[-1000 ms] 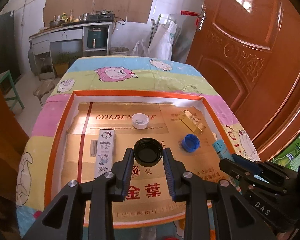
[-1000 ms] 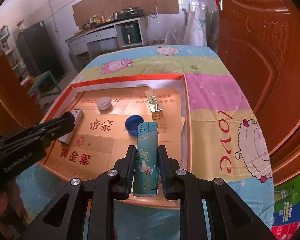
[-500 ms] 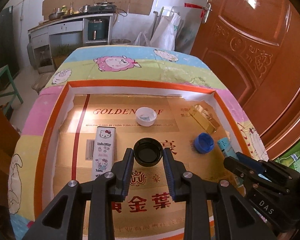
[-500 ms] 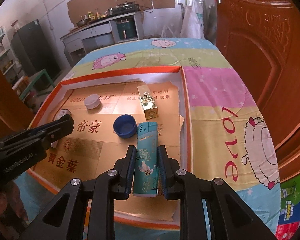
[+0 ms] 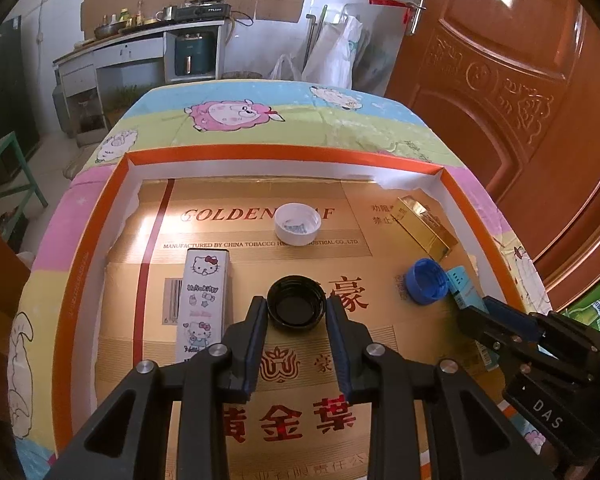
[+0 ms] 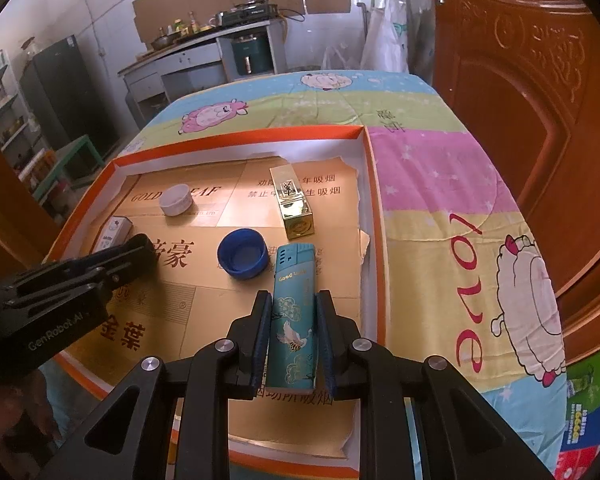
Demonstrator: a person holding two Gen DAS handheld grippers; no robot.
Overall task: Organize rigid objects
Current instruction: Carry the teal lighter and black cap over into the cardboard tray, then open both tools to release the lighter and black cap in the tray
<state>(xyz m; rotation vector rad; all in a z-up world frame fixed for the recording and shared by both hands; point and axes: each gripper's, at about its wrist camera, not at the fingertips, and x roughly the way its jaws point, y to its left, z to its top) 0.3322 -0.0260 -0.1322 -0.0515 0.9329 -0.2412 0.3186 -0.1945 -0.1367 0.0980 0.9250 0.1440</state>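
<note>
Left wrist view, far left: a tall white Hello Kitty printed carton [image 5: 204, 304] lies flat along the left part of the shallow orange-rimmed cardboard tray [image 5: 72, 280]; its long side runs front to back, which looks like deliberate lining-up.
Tray floor: gold printed tobacco-carton cardboard lines it, so small things rest level.
Left claw [image 5: 297, 320]: fingers apart, one on each side of the round black plastic bottle cap [image 5: 297, 301], which sits open side up on the tray floor. Whether the pads touch the cap I cannot tell; I judge it as just set down or about to be taken.
Behind the black cap: a small white plastic cap [image 5: 297, 224], also open side up, well apart from it.
Right of centre: a blue plastic screw cap [image 6: 242, 253] sits hollow up, just beside the lighter's top.
Far right back: a shiny gold rectangular box [image 6: 294, 208] lies near the tray's right wall.
Right claw [image 6: 293, 320]: clamped on the teal rectangular lighter with gold crane pattern [image 6: 293, 312], held lengthwise between the pads above the tray's right front part, probably to lay it parallel to the gold box.
Worktop: a pastel sheep-print cloth [image 6: 460, 184] covers it under the tray.
</note>
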